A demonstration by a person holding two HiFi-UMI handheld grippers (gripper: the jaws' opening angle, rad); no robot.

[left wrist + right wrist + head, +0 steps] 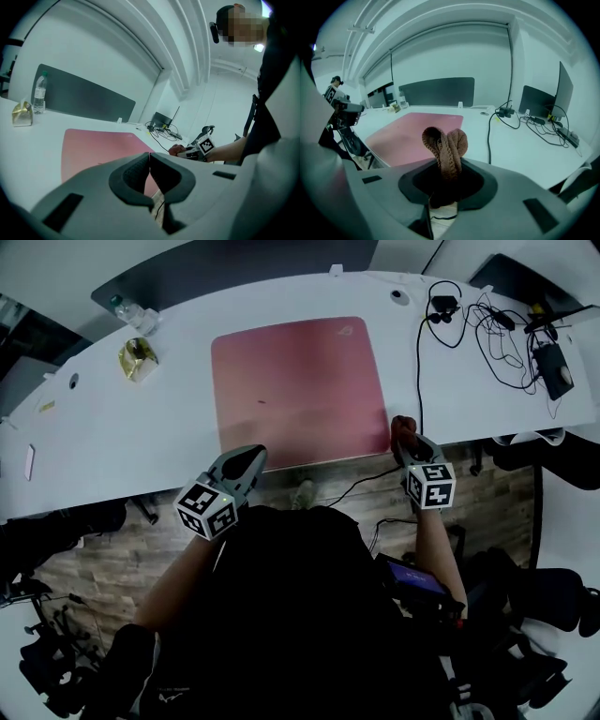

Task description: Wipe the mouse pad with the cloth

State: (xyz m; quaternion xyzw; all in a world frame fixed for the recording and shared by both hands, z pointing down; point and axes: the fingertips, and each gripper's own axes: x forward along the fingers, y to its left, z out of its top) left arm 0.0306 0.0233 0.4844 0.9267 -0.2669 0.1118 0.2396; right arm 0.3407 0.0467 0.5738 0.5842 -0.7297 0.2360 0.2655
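Note:
A large pink mouse pad [298, 390] lies flat on the white table [112, 437], its near edge close to the table's front edge. My right gripper [407, 439] hovers at the pad's near right corner, shut on a bunched brown cloth [445, 146] that sticks up between the jaws; the cloth [403, 427] shows reddish in the head view. My left gripper [251, 457] sits at the pad's near left edge, shut with nothing in it. In the left gripper view the mouse pad [101, 145] stretches ahead and the right gripper [185, 151] shows beyond it.
A water bottle [131, 313] and a gold packet [138, 360] stand at the table's far left. A tangle of black cables [487, 329] and a black device [555, 367] lie at the right. A monitor [536, 104] stands at the table's right. A black cable [419, 371] runs beside the pad.

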